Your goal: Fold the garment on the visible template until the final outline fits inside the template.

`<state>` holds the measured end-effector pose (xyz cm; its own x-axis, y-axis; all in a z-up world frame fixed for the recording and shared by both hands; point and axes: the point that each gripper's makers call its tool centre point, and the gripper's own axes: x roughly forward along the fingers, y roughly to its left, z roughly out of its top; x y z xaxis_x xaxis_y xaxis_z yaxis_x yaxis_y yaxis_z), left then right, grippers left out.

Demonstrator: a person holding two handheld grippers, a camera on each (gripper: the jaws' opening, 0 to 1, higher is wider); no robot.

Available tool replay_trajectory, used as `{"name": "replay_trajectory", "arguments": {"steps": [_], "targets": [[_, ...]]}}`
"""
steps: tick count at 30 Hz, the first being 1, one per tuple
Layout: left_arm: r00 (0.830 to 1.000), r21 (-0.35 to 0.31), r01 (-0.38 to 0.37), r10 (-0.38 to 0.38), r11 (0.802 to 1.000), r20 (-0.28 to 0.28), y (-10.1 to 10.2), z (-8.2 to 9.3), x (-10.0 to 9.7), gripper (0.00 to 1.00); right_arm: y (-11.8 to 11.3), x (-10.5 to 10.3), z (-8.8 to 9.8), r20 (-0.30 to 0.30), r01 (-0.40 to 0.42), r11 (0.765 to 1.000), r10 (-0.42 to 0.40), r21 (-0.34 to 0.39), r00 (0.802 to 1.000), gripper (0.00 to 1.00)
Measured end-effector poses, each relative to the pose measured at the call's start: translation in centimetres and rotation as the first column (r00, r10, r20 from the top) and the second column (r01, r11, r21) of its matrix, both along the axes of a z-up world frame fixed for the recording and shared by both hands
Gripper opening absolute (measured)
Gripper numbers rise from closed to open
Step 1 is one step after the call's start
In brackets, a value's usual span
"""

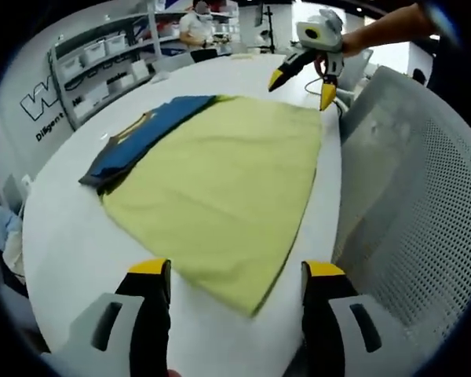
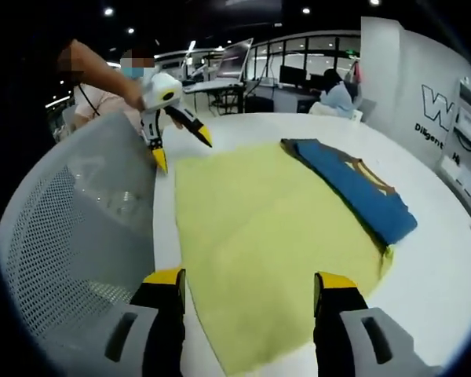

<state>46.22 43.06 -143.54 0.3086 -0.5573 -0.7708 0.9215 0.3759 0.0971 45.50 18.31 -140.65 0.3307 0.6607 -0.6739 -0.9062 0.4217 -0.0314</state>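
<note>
Yellow-green template cloth (image 1: 220, 196) lies flat on the white table (image 1: 63, 243). Left gripper (image 1: 235, 275) hovers open over the template's near corner; right gripper (image 2: 251, 287) is open at the opposite end. Blue garment (image 1: 145, 133), soft, light, already bunched, rests along the template's far edge, likely best pinched at hem corners. Beyond it, office shelving (image 1: 102, 63).

A: What colours are showing on the table (image 1: 71, 243)?
B: White surface. Yellow-green template (image 1: 220, 196) is lying on it; the garment (image 1: 137, 137) is showing blue with a yellow trim.
A: Gripper tips?
B: Yellow, on black jaws.
</note>
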Motion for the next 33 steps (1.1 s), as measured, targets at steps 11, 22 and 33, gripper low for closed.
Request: {"name": "replay_trajectory", "arguments": {"steps": [11,22,33], "targets": [[1.0,0.017,0.023,-0.023,1.0,-0.006,-0.2,-0.4,0.0,0.47,-1.5,-2.9,-2.0,-0.038,-0.08,0.993,0.078,-0.084,0.996,0.41],[0.997,0.014,0.054,-0.053,0.998,-0.064,-0.1,-0.6,-0.9,0.31,-3.4,-4.0,-3.6,-0.072,-0.076,0.987,0.066,-0.14,0.995,0.3],[0.995,0.015,0.014,-0.013,1.0,-0.098,0.2,-0.8,-1.1,0.28,-3.5,-3.5,-4.0,-0.03,-0.071,0.986,0.067,-0.15,0.997,0.09]]}}
